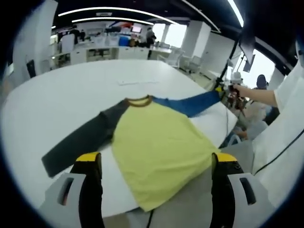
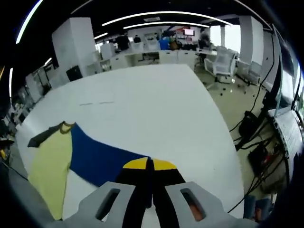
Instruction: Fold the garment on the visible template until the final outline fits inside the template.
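Note:
A long-sleeved shirt lies flat on the white table (image 1: 57,95). Its body is yellow (image 1: 156,147), with a brown collar (image 1: 138,100), a dark grey sleeve (image 1: 80,140) and a blue sleeve (image 1: 190,103). My left gripper (image 1: 156,159) is open, its jaws wide apart over the shirt's hem near the table's edge. My right gripper (image 2: 149,164) is shut on the end of the blue sleeve (image 2: 102,159), and it also appears at the far right as the right gripper (image 1: 232,94) in a person's hand. The yellow body (image 2: 47,166) lies to its left.
Faint thin marks (image 1: 137,82) on the table lie beyond the collar, seen too as faint marks (image 2: 97,102). A person's white sleeve (image 1: 285,118) is at the right. Office chairs (image 2: 221,64) and floor cables (image 2: 251,142) lie past the table's right edge.

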A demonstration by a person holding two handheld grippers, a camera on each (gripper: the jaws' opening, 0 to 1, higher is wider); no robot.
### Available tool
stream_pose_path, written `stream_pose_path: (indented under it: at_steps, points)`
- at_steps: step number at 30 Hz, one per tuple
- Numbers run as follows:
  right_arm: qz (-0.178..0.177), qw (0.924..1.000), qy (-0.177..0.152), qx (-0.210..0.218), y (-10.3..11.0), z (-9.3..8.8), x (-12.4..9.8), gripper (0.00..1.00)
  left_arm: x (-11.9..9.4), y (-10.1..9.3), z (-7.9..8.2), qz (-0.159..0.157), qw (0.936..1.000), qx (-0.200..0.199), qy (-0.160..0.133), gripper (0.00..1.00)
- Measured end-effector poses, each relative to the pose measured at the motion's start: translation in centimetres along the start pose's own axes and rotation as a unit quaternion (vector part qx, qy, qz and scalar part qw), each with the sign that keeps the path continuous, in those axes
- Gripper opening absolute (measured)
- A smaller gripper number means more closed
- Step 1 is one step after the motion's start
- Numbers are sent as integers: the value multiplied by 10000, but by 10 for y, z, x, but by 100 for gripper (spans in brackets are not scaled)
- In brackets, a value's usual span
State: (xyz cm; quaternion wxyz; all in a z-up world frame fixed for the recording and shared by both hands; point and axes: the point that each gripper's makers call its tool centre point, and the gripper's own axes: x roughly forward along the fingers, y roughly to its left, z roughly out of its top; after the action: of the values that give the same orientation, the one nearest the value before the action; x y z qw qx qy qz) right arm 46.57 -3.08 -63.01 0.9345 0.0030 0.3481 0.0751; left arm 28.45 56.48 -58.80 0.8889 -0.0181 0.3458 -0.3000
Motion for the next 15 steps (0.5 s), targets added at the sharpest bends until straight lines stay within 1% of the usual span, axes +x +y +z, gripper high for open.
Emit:
stream_pose_path:
  at_steps: [4, 5, 6, 10, 15]
  points:
    - [-90, 9997, 95, -199, -3, 2, -3, 2, -3, 0, -2, -3, 10000, -13, -40, 92]
    - [-129, 9995, 121, -261, 14, 0, -14, 2, -4, 0, -3, -7, 10000, -12, -49, 92]
    - [-152, 9993, 140, -315, 20, 1, -19, 2, -5, 0, -3, -18, 10000, -11, -53, 92]
    - [-218, 9989, 182, -362, 27, 6, -29, 2, -8, 0, -5, -41, 10000, -2, -69, 92]
    - [-250, 9984, 183, -472, 40, 20, -38, 2, -13, 0, -7, -77, 9999, 22, -84, 92]
